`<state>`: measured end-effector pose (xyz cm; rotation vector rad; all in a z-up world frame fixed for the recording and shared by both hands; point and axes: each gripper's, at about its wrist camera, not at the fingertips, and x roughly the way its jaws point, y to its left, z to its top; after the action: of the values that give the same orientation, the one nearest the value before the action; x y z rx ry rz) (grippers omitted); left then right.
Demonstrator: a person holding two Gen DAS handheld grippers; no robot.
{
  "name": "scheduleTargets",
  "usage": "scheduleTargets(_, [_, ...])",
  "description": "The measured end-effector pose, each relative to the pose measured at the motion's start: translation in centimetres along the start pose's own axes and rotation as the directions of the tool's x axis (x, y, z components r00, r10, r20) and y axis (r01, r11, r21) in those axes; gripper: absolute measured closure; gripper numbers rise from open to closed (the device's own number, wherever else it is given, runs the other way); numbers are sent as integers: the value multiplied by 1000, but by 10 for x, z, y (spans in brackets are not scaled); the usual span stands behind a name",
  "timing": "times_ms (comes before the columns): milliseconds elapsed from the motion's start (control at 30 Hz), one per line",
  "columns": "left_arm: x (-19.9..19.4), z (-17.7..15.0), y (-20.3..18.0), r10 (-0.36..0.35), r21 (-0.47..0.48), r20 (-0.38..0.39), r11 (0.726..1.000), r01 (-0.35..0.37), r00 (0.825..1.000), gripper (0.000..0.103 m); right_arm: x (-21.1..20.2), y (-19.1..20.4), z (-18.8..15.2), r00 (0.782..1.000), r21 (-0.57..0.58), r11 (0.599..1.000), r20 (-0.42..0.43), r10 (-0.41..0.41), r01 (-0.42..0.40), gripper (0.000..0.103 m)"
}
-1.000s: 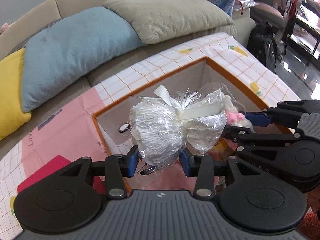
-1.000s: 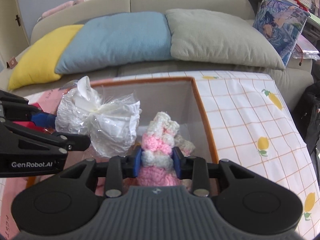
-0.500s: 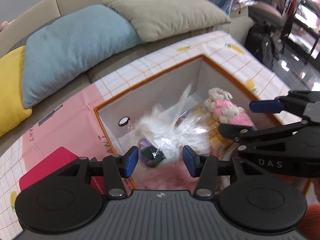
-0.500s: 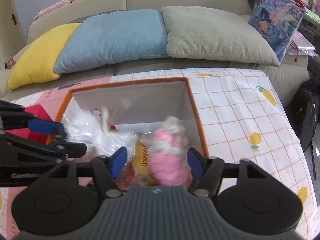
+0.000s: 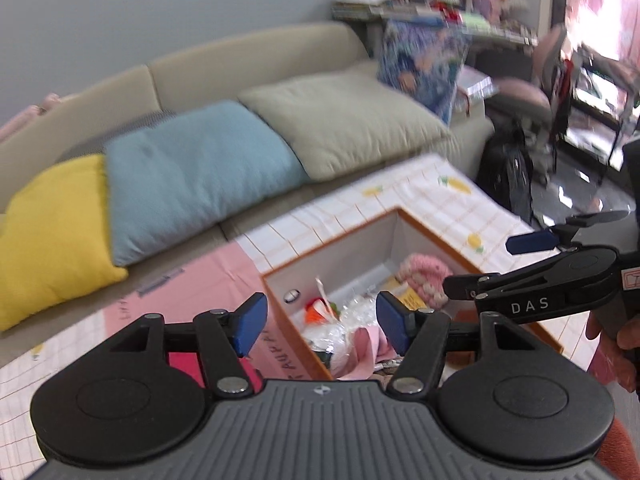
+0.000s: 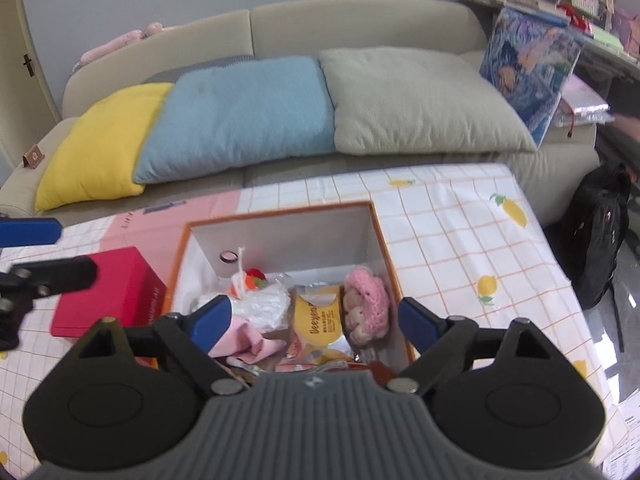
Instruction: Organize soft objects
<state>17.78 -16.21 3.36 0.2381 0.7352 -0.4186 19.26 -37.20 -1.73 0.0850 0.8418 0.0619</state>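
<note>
Seen from the left wrist, the left gripper (image 5: 318, 322), jaws just spread wide and empty, is held above the orange-rimmed box (image 5: 432, 229); the plastic-wrapped bundle (image 5: 340, 320) lies inside. From the right wrist, the right gripper (image 6: 314, 320), likewise just opened and empty, is held over the pink crochet toy (image 6: 366, 300) in the box, a red box (image 6: 114, 292) beside it.

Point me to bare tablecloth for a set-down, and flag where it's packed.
Free: the lemon-check tablecloth right of the box, out to the table edge; also the strip between box and sofa. Crowded: the box floor, full of soft things; left of it the red box leaves little room.
</note>
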Motion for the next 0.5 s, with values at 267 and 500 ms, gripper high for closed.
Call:
scheduleTargets(267, [-82, -16, 22, 72, -66, 195, 996, -60, 978, 25, -60, 31, 0, 985, 18, 999, 165, -39, 37, 11])
scheduleTargets(500, [-146, -47, 42, 192, -184, 365, 974, -132, 911, 23, -112, 71, -17, 970, 22, 1000, 244, 1, -6, 6])
